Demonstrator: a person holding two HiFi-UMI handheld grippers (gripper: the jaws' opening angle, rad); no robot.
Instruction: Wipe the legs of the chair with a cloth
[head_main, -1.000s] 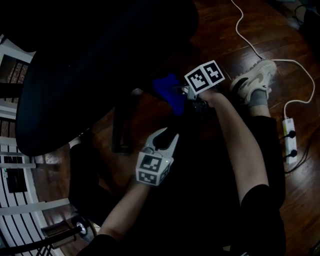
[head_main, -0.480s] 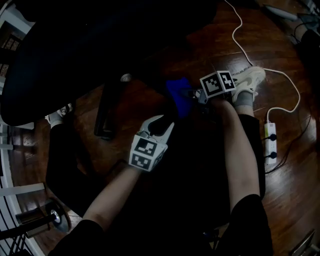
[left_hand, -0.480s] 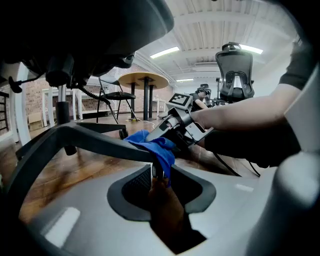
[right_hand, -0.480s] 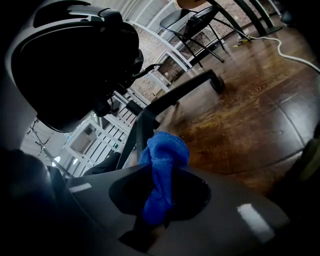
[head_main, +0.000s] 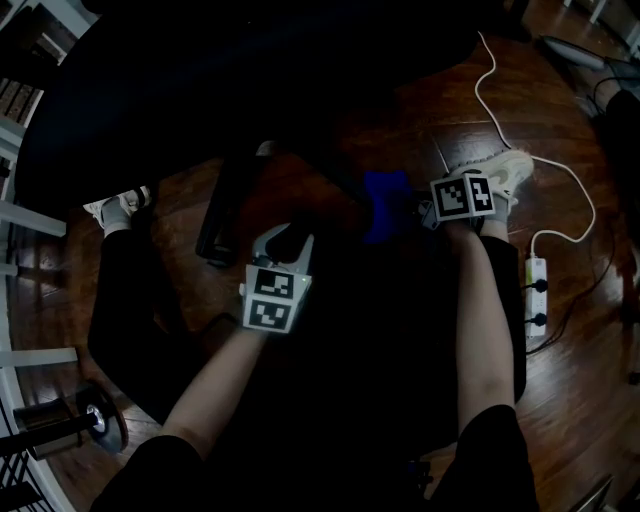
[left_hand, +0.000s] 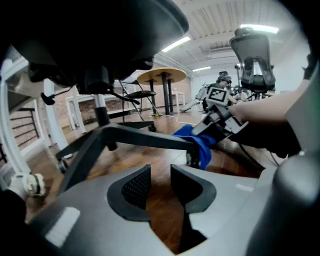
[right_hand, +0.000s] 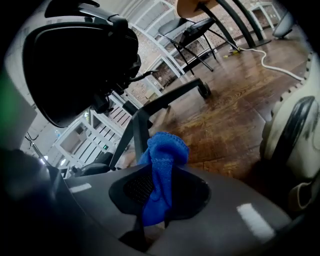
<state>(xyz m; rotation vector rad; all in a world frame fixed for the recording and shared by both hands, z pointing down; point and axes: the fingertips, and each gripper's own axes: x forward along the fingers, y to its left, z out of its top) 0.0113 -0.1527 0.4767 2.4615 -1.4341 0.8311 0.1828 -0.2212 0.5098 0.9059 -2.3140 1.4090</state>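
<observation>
The chair's dark seat (head_main: 250, 80) fills the top of the head view, and one black leg (head_main: 225, 215) runs down below it. My right gripper (head_main: 420, 210) is shut on a blue cloth (head_main: 385, 200), which bunches up between its jaws (right_hand: 160, 150). In the left gripper view the cloth (left_hand: 200, 142) lies against the outer end of a grey chair leg (left_hand: 145, 137). My left gripper (head_main: 282, 238) hovers just right of the black leg. It is open, with only wood floor showing between its fingers (left_hand: 137, 187).
A white shoe (head_main: 500, 170) sits right behind the right gripper, another shoe (head_main: 120, 210) at the left. A white cable (head_main: 500, 100) runs to a power strip (head_main: 535, 290) on the wood floor. White railings (head_main: 20, 130) stand at the left edge.
The right gripper has carried the blue cloth to the right, away from the black leg. The left gripper has swung to point more straight up the picture, closer to that leg.
</observation>
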